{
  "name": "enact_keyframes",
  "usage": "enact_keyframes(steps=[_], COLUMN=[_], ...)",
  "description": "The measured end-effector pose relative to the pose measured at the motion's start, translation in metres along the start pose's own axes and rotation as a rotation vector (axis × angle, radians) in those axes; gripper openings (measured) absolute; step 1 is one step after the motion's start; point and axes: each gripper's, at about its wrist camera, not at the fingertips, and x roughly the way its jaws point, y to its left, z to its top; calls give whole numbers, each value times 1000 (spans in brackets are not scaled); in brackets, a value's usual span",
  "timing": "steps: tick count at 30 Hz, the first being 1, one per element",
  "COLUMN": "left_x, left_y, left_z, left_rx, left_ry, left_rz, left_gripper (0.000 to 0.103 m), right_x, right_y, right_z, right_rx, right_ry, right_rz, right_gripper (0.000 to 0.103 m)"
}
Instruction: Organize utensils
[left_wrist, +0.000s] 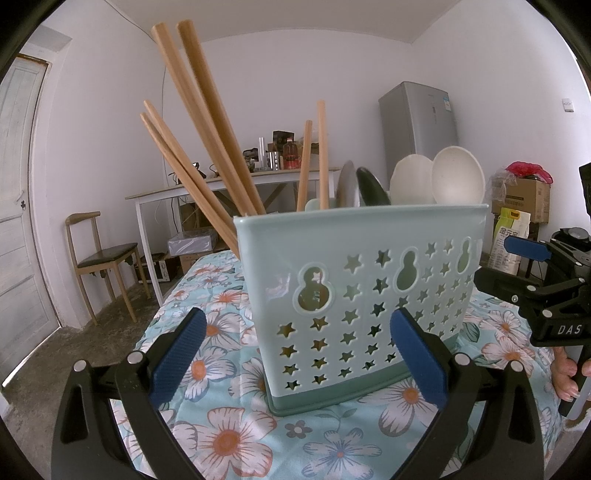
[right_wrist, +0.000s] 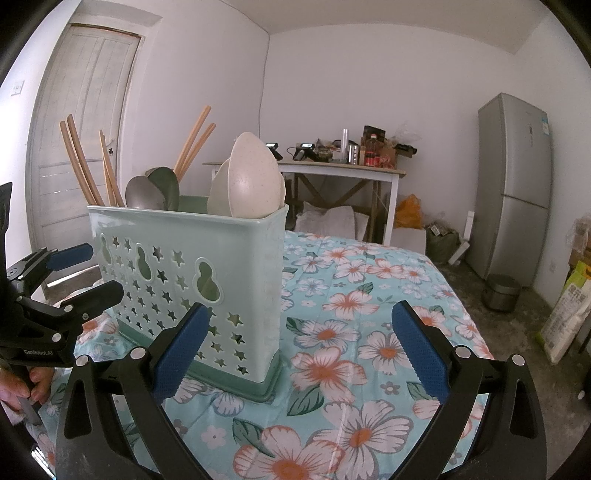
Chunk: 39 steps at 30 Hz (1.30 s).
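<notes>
Left wrist: utensil holder (left_wrist: 354, 295) stands just beyond open left tongs (left_wrist: 303, 354).

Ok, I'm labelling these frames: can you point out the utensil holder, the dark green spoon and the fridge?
utensil holder (left_wrist: 369, 295): left wrist view, on its star-perforated front wall.
dark green spoon (right_wrist: 165, 183): right wrist view, on its upturned bowl.
fridge (right_wrist: 515, 184): right wrist view, on the upper door.

The holder's (left_wrist: 362, 295) wall hides the lower ends of the chopsticks (left_wrist: 207, 122) and spoons (right_wrist: 243, 177).
</notes>
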Motion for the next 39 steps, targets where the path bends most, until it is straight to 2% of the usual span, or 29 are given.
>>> enact_keyframes(steps=[39], left_x=[-1], left_y=[-1], left_z=[-1], left_rx=[7], left_ry=[-2], left_rz=[8], left_gripper=[98], right_x=[-1], right_y=[1], right_z=[0], right_rx=[0], right_ry=[0], right_rz=[0], right_gripper=[95])
